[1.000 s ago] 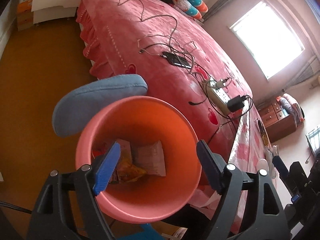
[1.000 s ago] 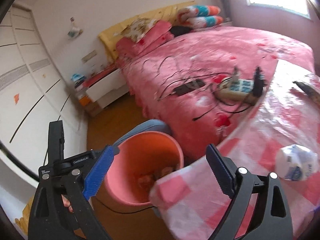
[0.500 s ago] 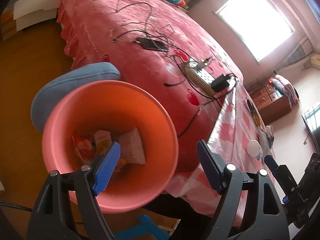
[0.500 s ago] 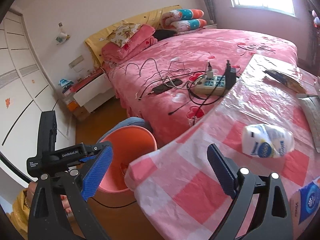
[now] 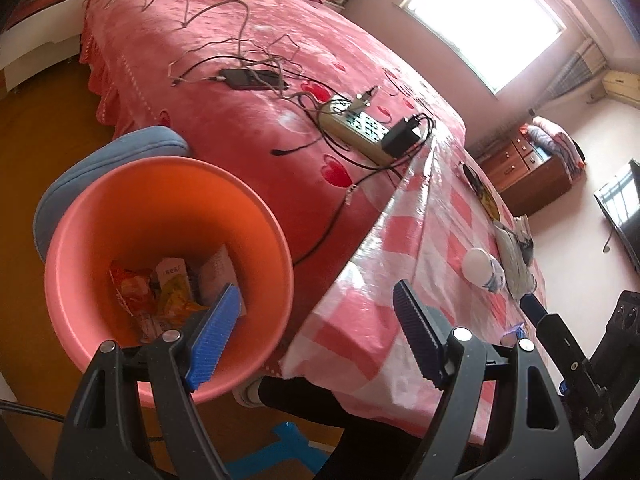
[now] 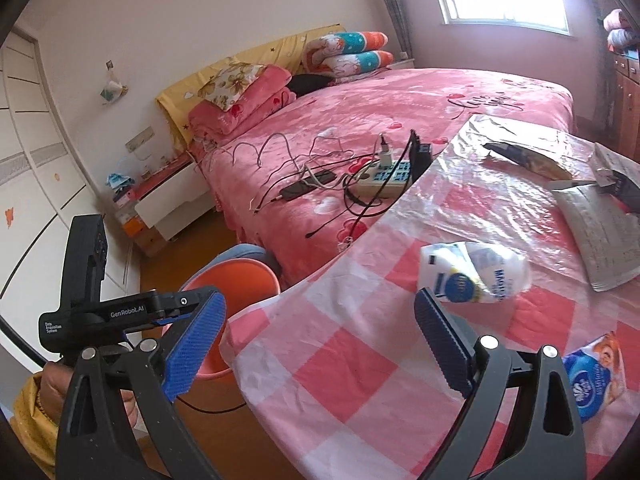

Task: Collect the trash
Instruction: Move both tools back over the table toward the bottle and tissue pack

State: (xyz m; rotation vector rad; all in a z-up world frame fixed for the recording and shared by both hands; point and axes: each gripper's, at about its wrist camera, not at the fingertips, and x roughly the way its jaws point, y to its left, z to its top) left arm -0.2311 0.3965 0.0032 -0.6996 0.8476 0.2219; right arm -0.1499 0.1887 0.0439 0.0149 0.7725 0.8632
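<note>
Hard to make out: wrappers (image 5: pixel 160 292) at the bottom of the pink trash bin (image 5: pixel 80 240) are a jumble, print unreadable, partly behind the left hand-held gripper (image 5: pixel 316 332) finger. In the right wrist view the bin (image 6: pixel 240 276) is half cut off by the desk (image 6: pixel 360 360) edge w/ its pink checked cloth, contents hidden. A blue-white packet (image 6: pixel 592 380) at the desk's near right edge is cut by the right hand-held gripper (image 6: pixel 320 340) frame.

Left view only: bin interior w/ orange/yellow wrappers & paper. Right view only: the crumpled white plastic bag (image 6: pixel 476 272) w/ blue print shows fully, lying mid-desk just beyond the right finger; left view shows it small & far (image 5: pixel 480 268). Also right-only: a papers stack (image 6: pixel 600 232) at the desk's far right edge, plus the other gripper's body beside the bin.

Both views: power strip (image 5: pixel 360 128) & cables on the bed (image 5: pixel 240 40), at the desk's far corner.

Left hand-held gripper: jaws wide apart, holding nothing, over bin rim & desk corner. Right hand-held gripper: jaws wide apart, nothing between them, above the near desk edge.
</note>
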